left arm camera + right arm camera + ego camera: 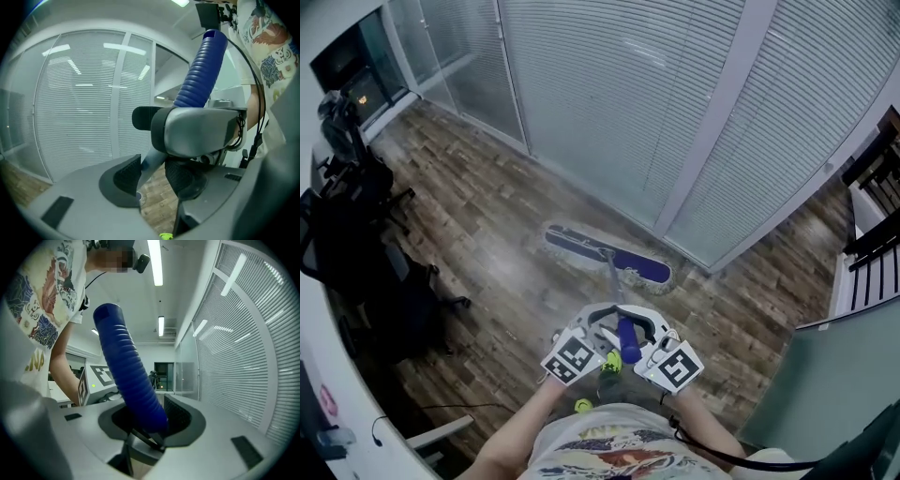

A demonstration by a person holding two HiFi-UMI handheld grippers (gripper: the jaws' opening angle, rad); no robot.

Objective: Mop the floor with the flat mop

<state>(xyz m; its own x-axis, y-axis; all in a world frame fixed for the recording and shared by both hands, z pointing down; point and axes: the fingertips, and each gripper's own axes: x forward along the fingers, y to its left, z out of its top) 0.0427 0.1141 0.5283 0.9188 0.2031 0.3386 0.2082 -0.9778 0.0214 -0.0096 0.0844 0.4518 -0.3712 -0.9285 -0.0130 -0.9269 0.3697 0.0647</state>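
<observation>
The right gripper (147,420) is clamped on the blue ribbed grip (129,376) at the top of the flat mop (614,281). The grip fills the gap between its jaws and lies hard against the right-hand pad. Just below it, the left gripper (152,180) stands partly open round the thinner pole (149,164). The pole rests against one pad, and bare floor shows between it and the other. Seen from the head view, the two grippers meet tip to tip in front of the person's chest, ringing the handle, with their marker cubes turned up.

From there the pole slopes down and away to the mop head (607,254). The head lies flat and slantwise on the wood-plank floor (487,216), near the foot of the glass wall with closed blinds (609,94). Its right end comes closest to that wall.

Open floor runs from the head's left end along the wall toward the far left corner, and more lies between the mop head and the person. Black office chairs (356,244) crowd the left side beside a white desk edge (314,366). A thin cable (441,408) trails on the floor near them. To the right the planks narrow into a strip between the blinds and a dark barred rack (874,211).
</observation>
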